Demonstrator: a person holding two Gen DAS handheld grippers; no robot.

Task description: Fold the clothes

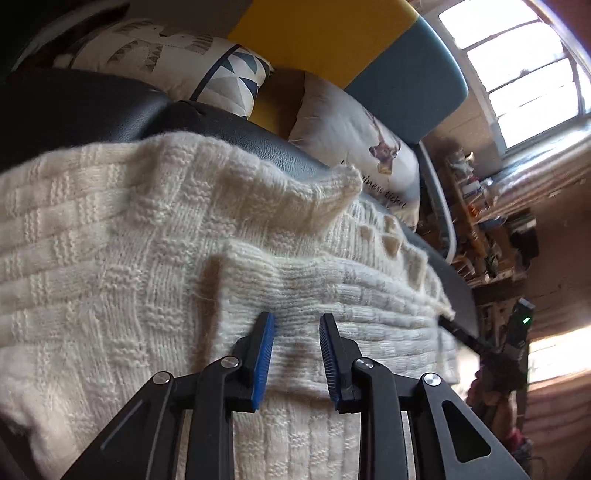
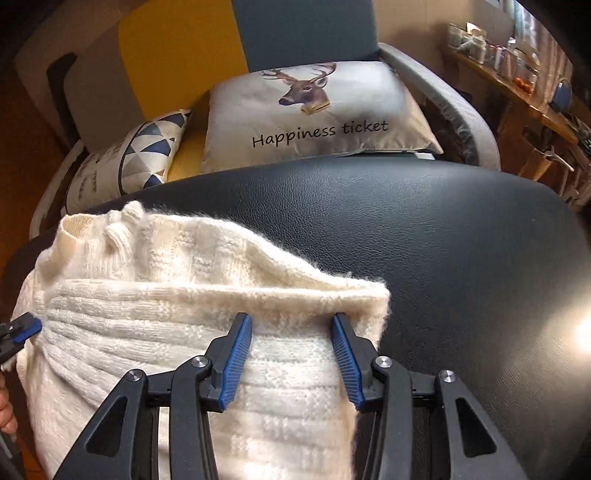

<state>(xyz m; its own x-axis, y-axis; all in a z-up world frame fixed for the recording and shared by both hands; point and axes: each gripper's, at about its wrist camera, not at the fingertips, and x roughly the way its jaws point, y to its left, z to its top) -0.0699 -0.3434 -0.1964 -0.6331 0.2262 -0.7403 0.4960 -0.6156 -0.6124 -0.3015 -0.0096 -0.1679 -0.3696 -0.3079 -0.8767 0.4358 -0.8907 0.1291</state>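
A cream knitted sweater (image 1: 122, 240) lies partly folded on a black leather surface (image 2: 443, 240). In the left wrist view my left gripper (image 1: 296, 318) is open, its blue pads straddling a ribbed folded layer of the sweater; nothing is pinched between them. In the right wrist view my right gripper (image 2: 291, 319) is open over the sweater (image 2: 184, 295) near its folded right edge, pads apart on either side of the knit. The left gripper's tip (image 2: 26, 328) shows at the left edge of that view, against the sweater.
Behind the leather surface stand a deer cushion reading "Happiness ticket" (image 2: 314, 110) and a triangle-patterned cushion (image 2: 147, 155) on a yellow and blue seat (image 1: 332, 33). A cluttered wooden shelf (image 2: 517, 74) is at the right. A bright window (image 1: 517, 66) is at the upper right.
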